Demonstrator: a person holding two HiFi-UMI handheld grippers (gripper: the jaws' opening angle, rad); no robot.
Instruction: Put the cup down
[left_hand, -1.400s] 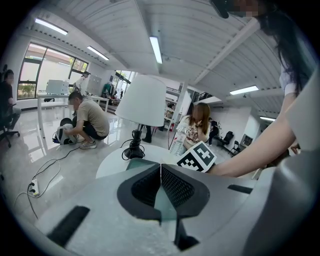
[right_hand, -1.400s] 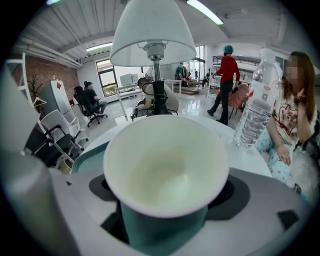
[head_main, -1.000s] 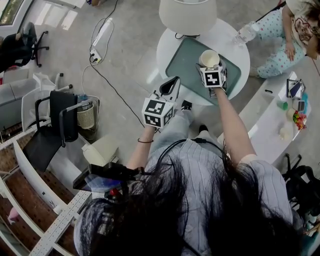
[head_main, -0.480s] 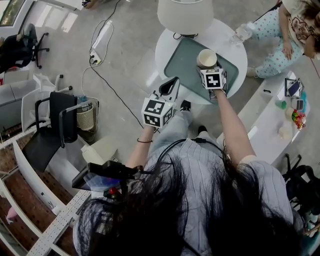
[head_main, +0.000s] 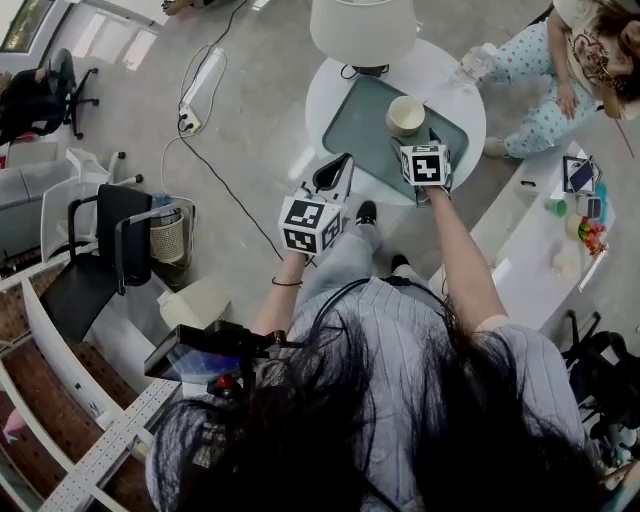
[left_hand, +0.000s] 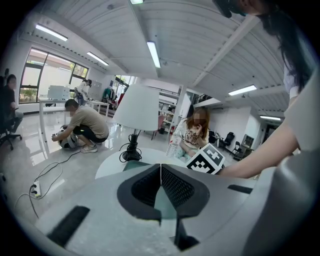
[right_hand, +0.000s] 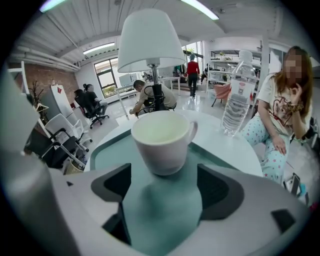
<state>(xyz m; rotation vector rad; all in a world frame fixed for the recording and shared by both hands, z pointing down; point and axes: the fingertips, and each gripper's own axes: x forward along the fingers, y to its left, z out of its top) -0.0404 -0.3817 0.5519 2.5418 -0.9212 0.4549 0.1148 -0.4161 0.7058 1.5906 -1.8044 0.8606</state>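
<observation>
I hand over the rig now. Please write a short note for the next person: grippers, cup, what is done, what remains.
Right gripper: jaws open, empty, pointing at the cup.
Left gripper: jaws shut, empty, held beside the round table.
Cup: upright on the green mat on that table, just ahead of the right jaws.
Done: cup is down and released.
Left: probably only to draw the right gripper back.

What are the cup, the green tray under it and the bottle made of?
The cup looks like glazed ceramic: thick white walls, soft sheen. The green tray has a matte, even surface with a raised rim, perhaps plastic or a leather-like cover; I can't tell which. The bottle looks like clear ribbed plastic, see-through with a label.
</observation>
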